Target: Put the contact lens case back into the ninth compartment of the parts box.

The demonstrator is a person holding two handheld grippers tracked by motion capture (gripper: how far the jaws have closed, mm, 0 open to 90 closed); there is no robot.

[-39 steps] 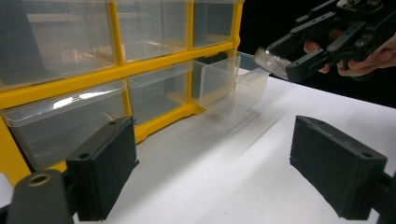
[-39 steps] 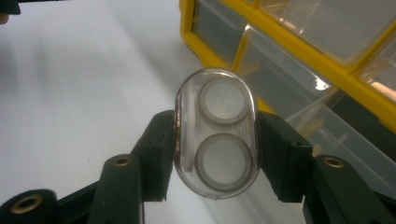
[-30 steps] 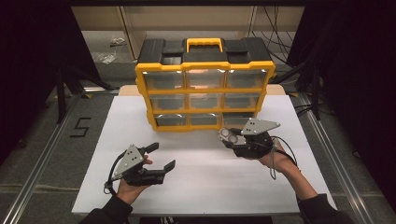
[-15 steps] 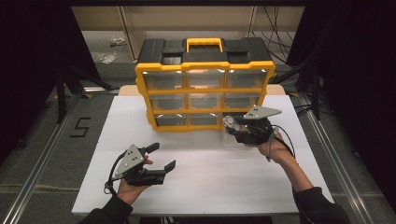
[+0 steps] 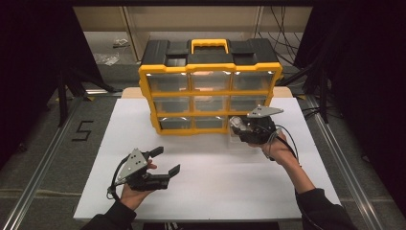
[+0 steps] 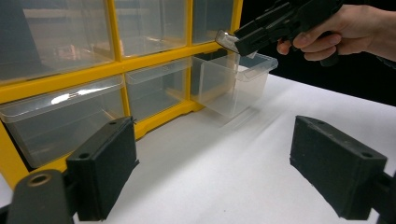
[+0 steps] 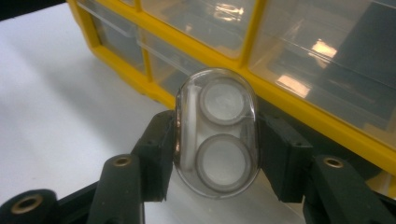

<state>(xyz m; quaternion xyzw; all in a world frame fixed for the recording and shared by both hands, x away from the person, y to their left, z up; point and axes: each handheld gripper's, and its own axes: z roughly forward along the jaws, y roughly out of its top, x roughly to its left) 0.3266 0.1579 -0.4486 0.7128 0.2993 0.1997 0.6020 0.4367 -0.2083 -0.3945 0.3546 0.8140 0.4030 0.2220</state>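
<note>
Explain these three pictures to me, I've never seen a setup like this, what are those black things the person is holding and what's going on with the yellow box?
No machine here: a person holds a tool in each hand, each with two black jaws that pinch things.

The top picture comes from a fixed camera above the table. The other two come from small cameras riding on each tool, looking along its jaws.

On the white table stands a yellow drawer cabinet with clear plastic drawers. The bottom drawer nearest the right hand is pulled out.

The right hand-held gripper pinches a small clear oval case with two round discs inside, and holds it above that open drawer. The left hand-held gripper hangs over the table near the person, jaws open and empty.
</note>
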